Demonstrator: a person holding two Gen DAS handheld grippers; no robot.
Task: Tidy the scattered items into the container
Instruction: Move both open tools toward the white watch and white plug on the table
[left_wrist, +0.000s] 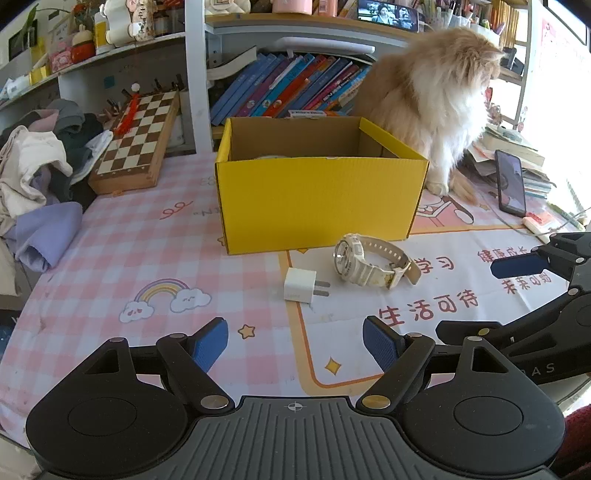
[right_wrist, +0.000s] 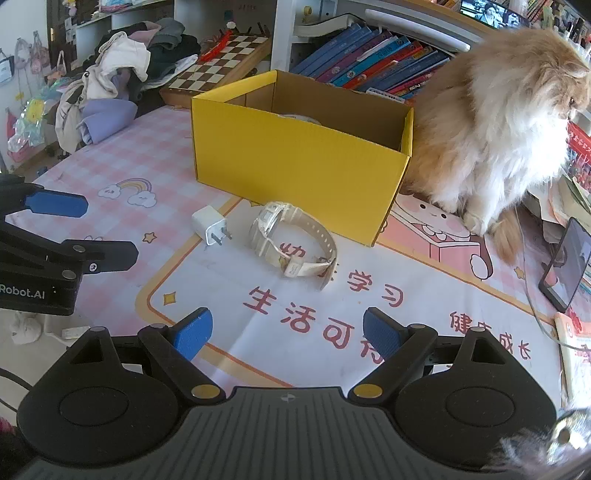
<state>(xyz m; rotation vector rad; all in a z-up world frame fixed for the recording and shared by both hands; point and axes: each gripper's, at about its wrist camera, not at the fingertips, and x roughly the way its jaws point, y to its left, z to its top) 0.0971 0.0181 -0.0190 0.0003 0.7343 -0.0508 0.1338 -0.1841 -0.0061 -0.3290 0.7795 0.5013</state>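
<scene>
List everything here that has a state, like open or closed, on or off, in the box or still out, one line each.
Yellow box: open on top, upright.
Watch: out on the table, strap buckled in a loop.
Charger plug: out on the table, unplugged, lying on its side.
Phone: propped up, screen lit.
Left gripper: open, empty.
Right gripper: open, empty.

Table covered in a pink checked cloth (left_wrist: 122, 240) with rainbow and cartoon prints. White shelving (left_wrist: 195, 74) behind it, slanted row of books (left_wrist: 291, 85) on the lower shelf, knick-knacks above. Chessboard (left_wrist: 136, 140) leaning by a heap of clothes (left_wrist: 40, 166) at left. Fluffy ginger cat (left_wrist: 439, 99) sitting on the table. Hard daylight from the right.
</scene>
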